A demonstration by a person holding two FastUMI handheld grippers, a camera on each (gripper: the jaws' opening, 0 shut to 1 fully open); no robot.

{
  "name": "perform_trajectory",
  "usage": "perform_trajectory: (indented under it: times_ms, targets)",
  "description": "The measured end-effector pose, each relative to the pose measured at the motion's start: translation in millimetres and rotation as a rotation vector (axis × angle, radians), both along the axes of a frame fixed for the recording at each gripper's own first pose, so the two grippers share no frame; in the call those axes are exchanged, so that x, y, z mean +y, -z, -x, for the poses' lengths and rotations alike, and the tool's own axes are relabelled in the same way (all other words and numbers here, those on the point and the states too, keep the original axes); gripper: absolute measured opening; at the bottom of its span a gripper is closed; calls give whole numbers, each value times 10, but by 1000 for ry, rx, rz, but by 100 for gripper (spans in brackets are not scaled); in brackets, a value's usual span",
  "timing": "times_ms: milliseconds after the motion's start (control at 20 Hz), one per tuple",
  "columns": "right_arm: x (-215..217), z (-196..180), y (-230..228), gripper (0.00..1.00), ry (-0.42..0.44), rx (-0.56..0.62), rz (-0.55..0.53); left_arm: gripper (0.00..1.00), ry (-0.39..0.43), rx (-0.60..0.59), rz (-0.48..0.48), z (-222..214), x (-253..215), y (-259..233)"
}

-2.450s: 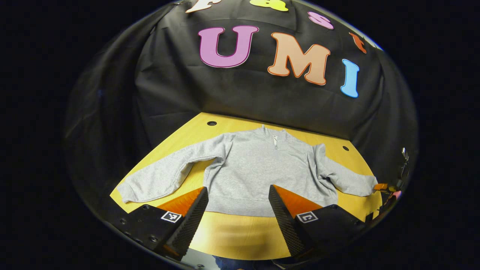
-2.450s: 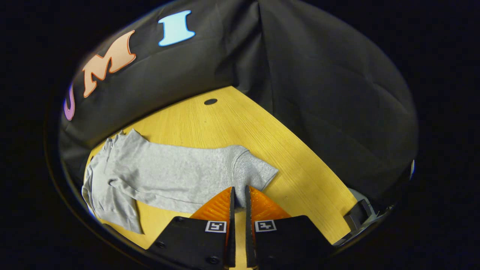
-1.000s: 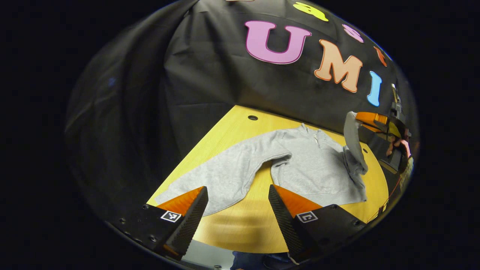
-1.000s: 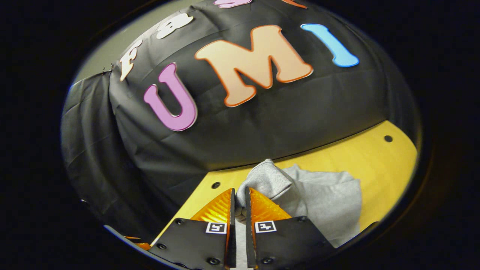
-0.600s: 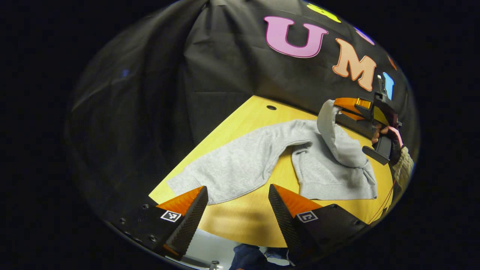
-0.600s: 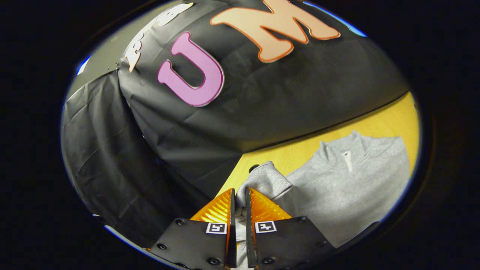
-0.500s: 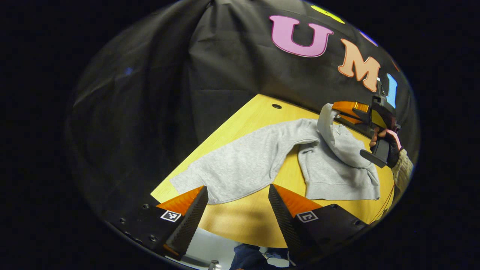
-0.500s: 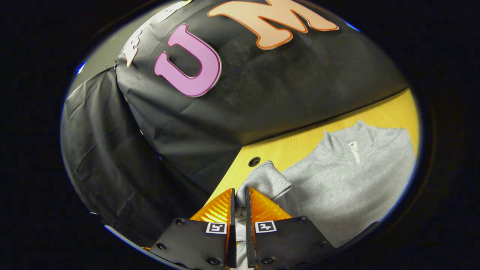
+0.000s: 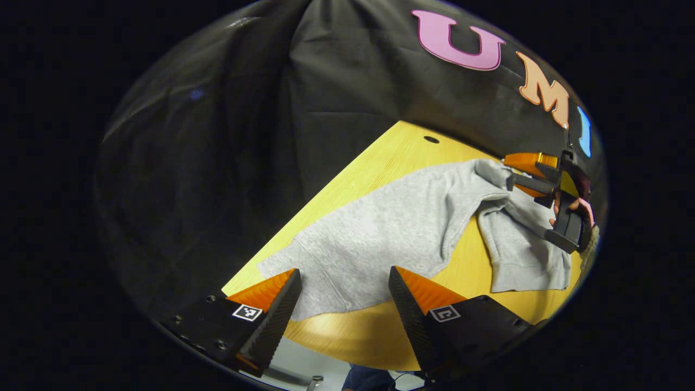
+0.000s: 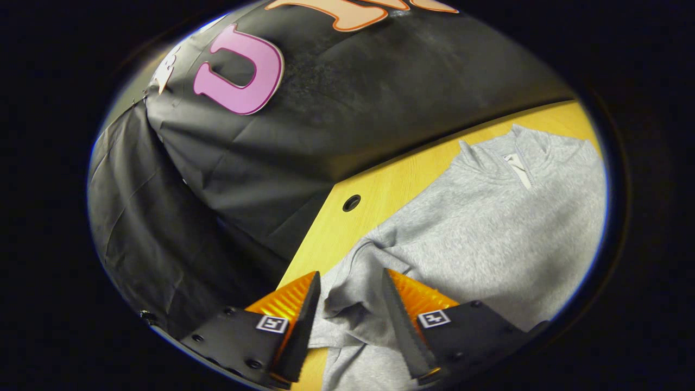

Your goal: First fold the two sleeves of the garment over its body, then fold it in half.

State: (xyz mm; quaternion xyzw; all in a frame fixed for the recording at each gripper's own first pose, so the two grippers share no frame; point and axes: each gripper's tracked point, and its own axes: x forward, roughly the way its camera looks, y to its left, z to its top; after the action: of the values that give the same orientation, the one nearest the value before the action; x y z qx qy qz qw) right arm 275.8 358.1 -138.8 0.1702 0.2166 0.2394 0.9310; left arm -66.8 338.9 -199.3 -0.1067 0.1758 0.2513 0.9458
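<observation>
Right gripper view shows the right gripper (image 10: 347, 304) spread apart, its cuff released on the grey fleece sweatshirt (image 10: 488, 233) lying on the yellow wooden table (image 10: 380, 190). The left gripper (image 9: 342, 304) gapes unclenched above the sweatshirt's other sleeve (image 9: 347, 255).

Both views look down across the same sweatshirt (image 9: 391, 233), from opposite sides.

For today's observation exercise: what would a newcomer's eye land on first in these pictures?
A grey sweatshirt sprawls across the yellow wooden table. The right gripper stands open over a bunched sleeve laid on its body, while the left gripper hangs open above the other sleeve's cuff.
</observation>
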Motion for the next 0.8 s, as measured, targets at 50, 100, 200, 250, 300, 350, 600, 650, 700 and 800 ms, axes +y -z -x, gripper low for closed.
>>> perform_trajectory:
  times_ms: [50,100,200,250,300,350,600,650,700,800]
  targets:
    - [-32,-3,14,70,1,-15,24,95,-4,16,3,-20,15,47]
    - [-56,39,19,95,0,-27,50,95,-8,27,5,-40,23,68]
    - [-85,81,1,98,-5,-39,80,94,-17,46,-4,-49,40,126]
    - [-89,98,-22,98,-10,-47,88,94,-18,53,-17,-57,41,137]
    - [-107,121,-63,98,-11,-61,100,95,-18,63,-33,-64,41,146]
    - [-143,134,-127,98,-8,-84,119,94,-13,75,-42,-70,41,155]
    - [-430,280,-470,98,19,-180,197,83,-25,47,-36,-69,49,87]
    - [-514,309,-541,98,26,-194,213,76,-18,44,-39,-86,41,76]
    - [-629,349,-598,98,36,-208,235,67,-16,44,-40,-155,0,92]
    - [-854,403,-747,98,59,-242,279,46,9,46,-48,-245,-68,102]
